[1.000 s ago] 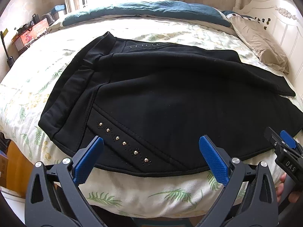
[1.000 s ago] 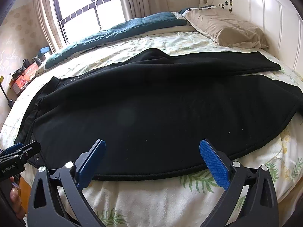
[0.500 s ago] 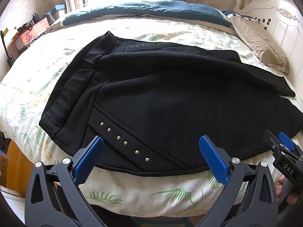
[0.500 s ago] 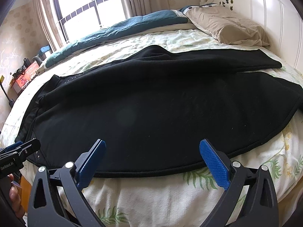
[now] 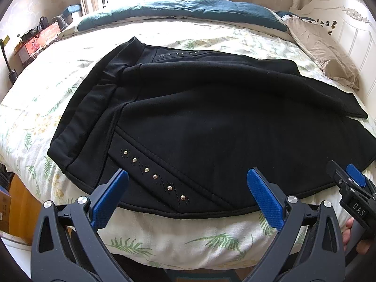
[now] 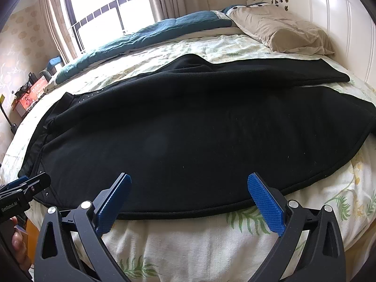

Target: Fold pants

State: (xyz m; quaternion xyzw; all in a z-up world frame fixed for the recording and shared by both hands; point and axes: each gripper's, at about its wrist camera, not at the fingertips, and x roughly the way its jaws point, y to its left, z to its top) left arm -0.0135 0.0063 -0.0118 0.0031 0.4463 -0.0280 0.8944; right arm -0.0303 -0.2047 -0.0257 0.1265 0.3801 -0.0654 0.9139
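Black pants [image 5: 211, 122] [image 6: 188, 131] lie flat across the bed, waistband at the left, legs running to the right. A row of metal studs [image 5: 155, 176] marks the near pocket seam. My left gripper [image 5: 188, 190] hovers open just short of the near hem by the studs, nothing between its blue pads. My right gripper [image 6: 189, 192] is open too, over the near edge of the leg further right. Each gripper shows at the edge of the other's view.
The floral bedsheet [image 5: 188, 230] curves down at the near edge. A teal duvet [image 5: 188, 9] lies folded at the far side, a beige pillow [image 6: 286, 35] and white headboard [image 6: 340, 23] at the right. A cluttered side table [image 5: 35, 40] stands far left.
Both grippers have edged slightly closer to the pants' near hem; the view shifts a little. The pants have not moved and both grippers stay open.
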